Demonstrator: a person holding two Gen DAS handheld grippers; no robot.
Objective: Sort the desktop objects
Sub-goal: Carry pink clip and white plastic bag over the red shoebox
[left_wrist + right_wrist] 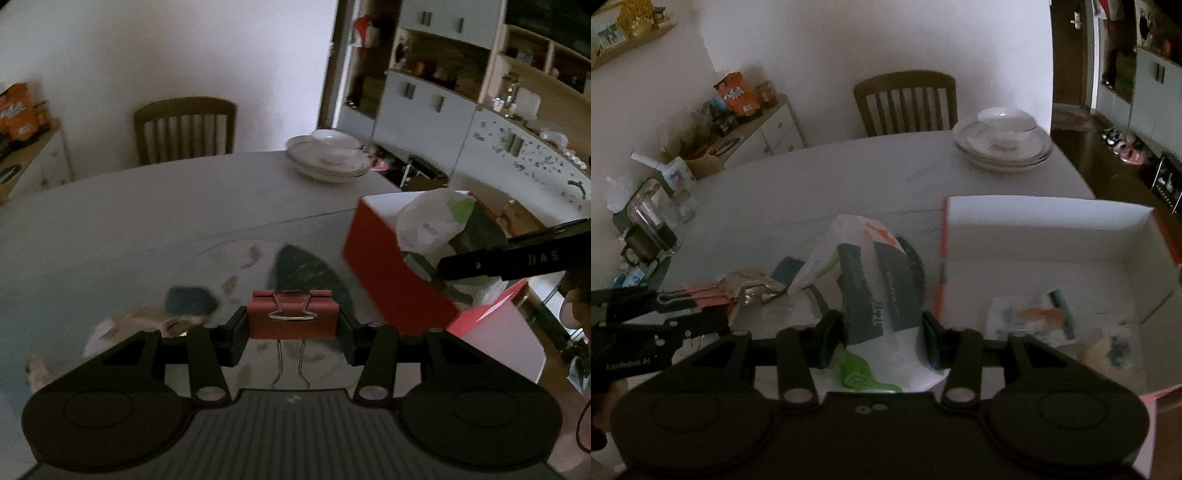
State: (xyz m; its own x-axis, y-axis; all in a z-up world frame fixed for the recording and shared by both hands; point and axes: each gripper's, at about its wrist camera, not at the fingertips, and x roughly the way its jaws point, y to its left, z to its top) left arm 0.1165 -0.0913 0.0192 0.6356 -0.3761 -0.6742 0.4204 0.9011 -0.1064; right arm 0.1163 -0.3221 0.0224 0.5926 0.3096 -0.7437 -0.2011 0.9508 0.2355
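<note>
My left gripper (291, 328) is shut on a red binder clip (291, 314), held above the table with its wire handles pointing back at me. The clip also shows in the right wrist view (705, 293), at the left. My right gripper (882, 339) is shut on a white, grey and green tissue pack (875, 295), held just left of the red box (1052, 236). In the left wrist view the pack (439, 221) hangs over the red box (391, 273) at the right. The box has a white inside and holds a small packet (1034, 317).
A grey table (166, 221) carries stacked white plates with a bowl (1003, 140) at the far right. A wooden chair (905, 103) stands behind it. A glass mug (650, 221) and clutter sit at the table's left. A crumpled silver wrapper (753, 290) lies near the clip.
</note>
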